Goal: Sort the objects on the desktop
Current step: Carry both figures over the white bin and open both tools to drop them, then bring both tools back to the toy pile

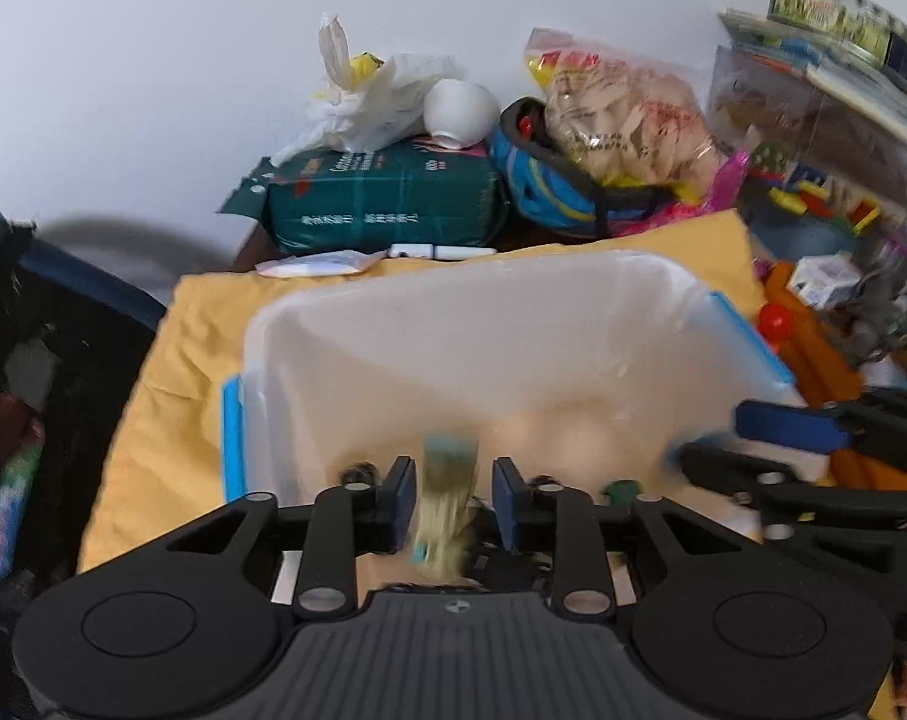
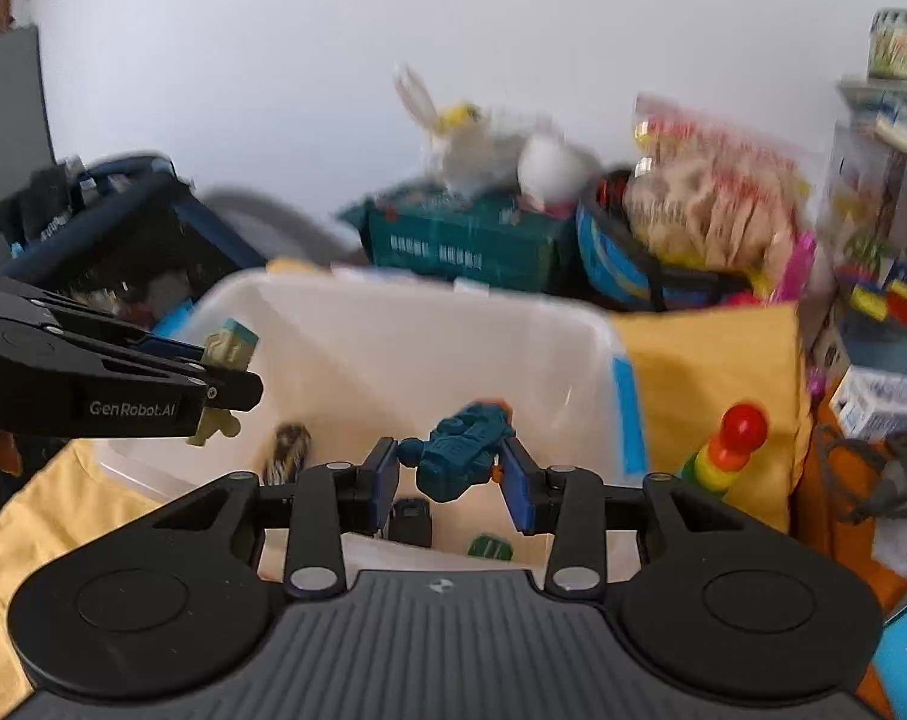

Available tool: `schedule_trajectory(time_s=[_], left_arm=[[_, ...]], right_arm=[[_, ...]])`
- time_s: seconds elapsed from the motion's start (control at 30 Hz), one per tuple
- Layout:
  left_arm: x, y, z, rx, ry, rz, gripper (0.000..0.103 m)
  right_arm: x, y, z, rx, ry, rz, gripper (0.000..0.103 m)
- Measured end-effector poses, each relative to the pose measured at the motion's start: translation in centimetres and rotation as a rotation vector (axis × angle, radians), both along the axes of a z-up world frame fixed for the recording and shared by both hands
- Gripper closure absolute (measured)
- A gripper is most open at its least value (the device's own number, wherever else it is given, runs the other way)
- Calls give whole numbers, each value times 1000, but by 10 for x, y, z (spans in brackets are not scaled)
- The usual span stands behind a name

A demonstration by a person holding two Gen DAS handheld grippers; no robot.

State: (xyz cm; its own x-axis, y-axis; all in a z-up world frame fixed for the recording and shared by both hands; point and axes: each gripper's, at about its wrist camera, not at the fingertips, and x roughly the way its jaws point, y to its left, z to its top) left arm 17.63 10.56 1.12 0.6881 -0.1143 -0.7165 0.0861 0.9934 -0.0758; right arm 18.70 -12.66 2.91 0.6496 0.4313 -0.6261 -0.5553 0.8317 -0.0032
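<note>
Right now both your toys hang over the clear bin, which sits on the yellow cloth.

The left gripper stands partly open above the bin's near wall. The pale figure sits upright between its pads, but a gap shows on each side, so nothing seems to press on it. It is blurred and may already be slipping down into the bin.

The right gripper is partly closed on the teal figure, which lies crosswise above the bin's near edge. Its rounded head is against one pad and its orange-tipped end against the other.

Both look like small hard-plastic toys: light, stiff and rather slick, with thin limbs and joints that could twist under the pads. Take them across the torso, the widest and flattest part, rather than by the head or a limb. The teal one is pinched end to end, which I judge a shaky hold, so release it low inside the bin, clear of the striped piece and the green piece on the bin's floor.
</note>
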Motion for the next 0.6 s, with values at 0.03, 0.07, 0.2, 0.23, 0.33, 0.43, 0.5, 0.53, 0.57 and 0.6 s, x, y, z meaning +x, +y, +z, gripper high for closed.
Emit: schedule_trajectory(time_s=[0.03,0.07,0.2,0.23,0.33,0.43,0.5,0.53,0.57,0.6], left_arm=[[-9,3,4,-6,-20,-11,56],[-16,1,7,-1,-40,-21,54],[-47,-6,22,42,-113,-59,46],[-55,-6,24,45,-121,-66,43],[-86,-5,24,18,-127,-99,40],[-115,-4,4,-2,-92,-113,33],[-131,-6,-18,13,-38,-86,33],[-138,-9,-31,18,-3,-94,33],[-143,-10,-42,20,28,-96,33],[-148,-12,-53,18,69,-95,33]], right_arm=[[0,1,-2,-3,4,4,61],[-3,2,-1,-3,0,7,61],[-18,-7,10,16,-44,16,56],[-21,-9,12,19,-51,17,56],[-34,-20,16,37,-57,9,56],[-52,-40,6,39,-46,3,54],[-66,-52,-9,15,-28,-8,54],[-75,-59,-18,2,-11,-11,54],[-85,-64,-31,-6,17,-10,55],[-94,-68,-43,-11,56,-2,56]])
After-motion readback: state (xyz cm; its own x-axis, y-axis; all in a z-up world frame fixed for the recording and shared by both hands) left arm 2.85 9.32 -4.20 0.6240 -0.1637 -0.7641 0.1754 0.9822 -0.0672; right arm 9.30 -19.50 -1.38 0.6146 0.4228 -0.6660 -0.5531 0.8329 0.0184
